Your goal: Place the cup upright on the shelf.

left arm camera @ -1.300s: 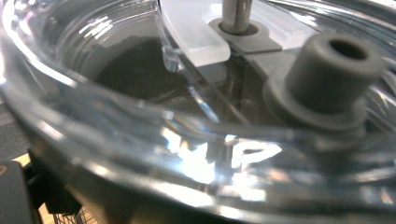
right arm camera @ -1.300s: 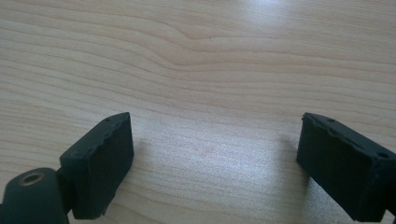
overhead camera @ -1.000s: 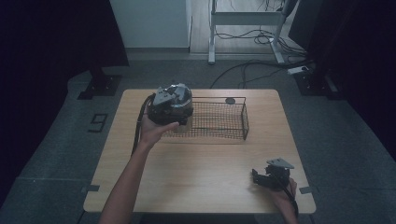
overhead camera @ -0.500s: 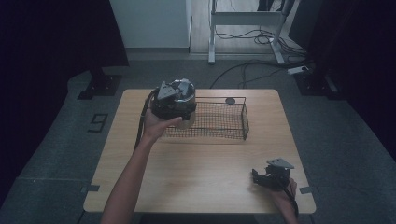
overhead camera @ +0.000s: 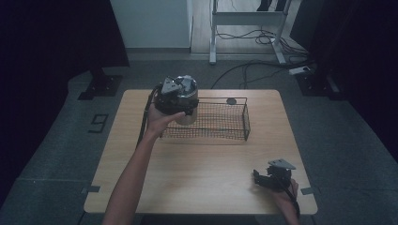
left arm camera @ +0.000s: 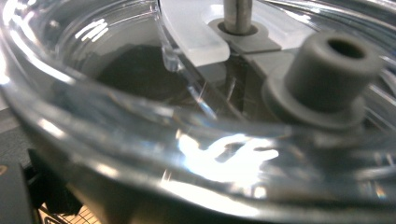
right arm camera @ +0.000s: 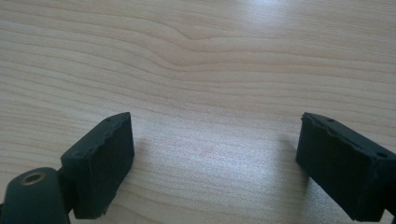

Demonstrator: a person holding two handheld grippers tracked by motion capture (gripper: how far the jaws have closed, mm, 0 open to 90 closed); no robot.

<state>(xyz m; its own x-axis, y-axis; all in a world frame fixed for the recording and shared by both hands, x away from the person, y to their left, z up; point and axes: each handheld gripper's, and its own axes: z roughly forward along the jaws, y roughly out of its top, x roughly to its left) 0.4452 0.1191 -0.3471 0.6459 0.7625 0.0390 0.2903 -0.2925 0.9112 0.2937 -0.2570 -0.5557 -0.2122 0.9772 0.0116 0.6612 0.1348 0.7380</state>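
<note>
One clear jar (overhead camera: 187, 101) is clamped in my left gripper (overhead camera: 174, 96), hanging upright over the wire basket's (overhead camera: 244, 123) left end, while my right gripper (overhead camera: 271, 178) rests apart and empty.

- The left gripper (overhead camera: 180, 101) held a clear container (overhead camera: 188, 101) over the wire basket's (overhead camera: 220, 136) left end.
- The right gripper (overhead camera: 271, 177) rested well apart from the wire basket.
</note>
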